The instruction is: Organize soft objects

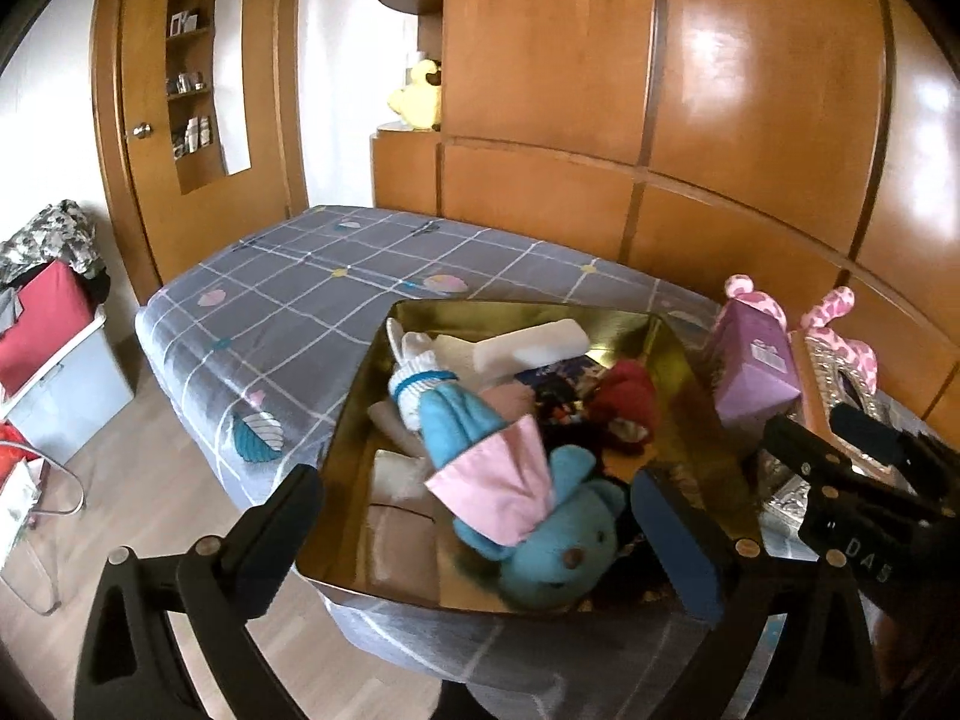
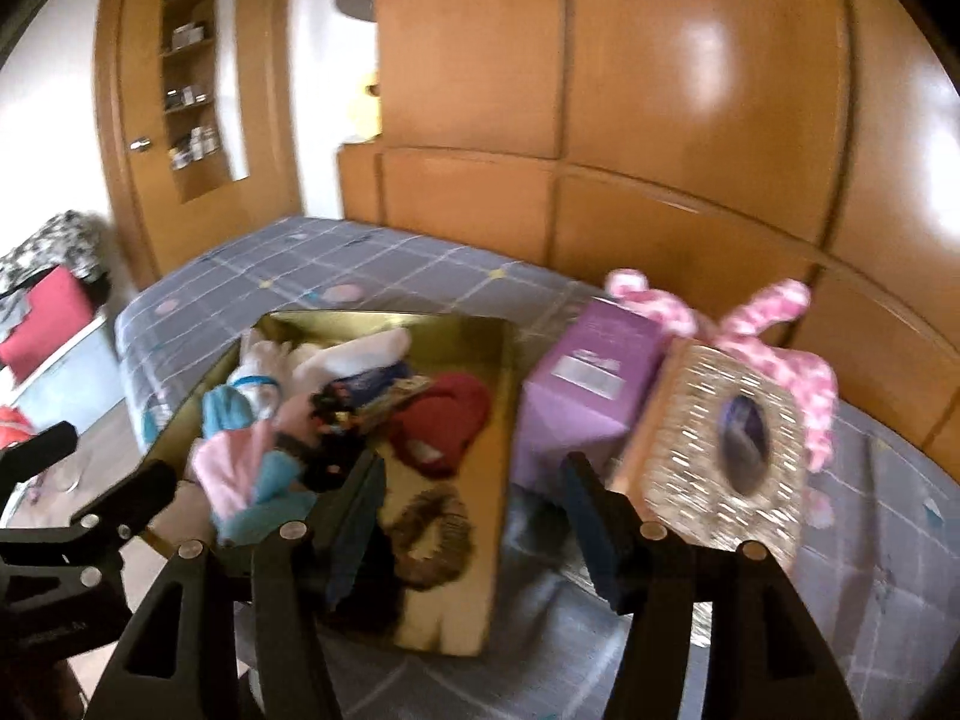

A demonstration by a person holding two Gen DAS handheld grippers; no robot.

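Note:
A gold tin box [image 1: 354,420] lies on the bed, filled with soft things: a blue teddy [image 1: 558,546] in a pink cloth, a white rabbit doll [image 1: 414,372], a red soft item [image 1: 624,396] and a white roll [image 1: 528,348]. My left gripper [image 1: 480,510] stands wide open above the box's near end, with the teddy below it and untouched. In the right wrist view, my right gripper [image 2: 471,480] is open over the box's right wall [image 2: 504,372], holding nothing. A brown furry ring [image 2: 432,528] lies in the box near it.
Right of the box stand a purple carton [image 2: 576,396], a glittery tissue box [image 2: 720,450] and a pink-and-white plush [image 2: 804,372]. The grey checked bed [image 1: 300,276] runs along wooden wardrobes. A yellow plush [image 1: 417,96] sits on a shelf. A bin with red cloth [image 1: 42,324] stands on the floor at left.

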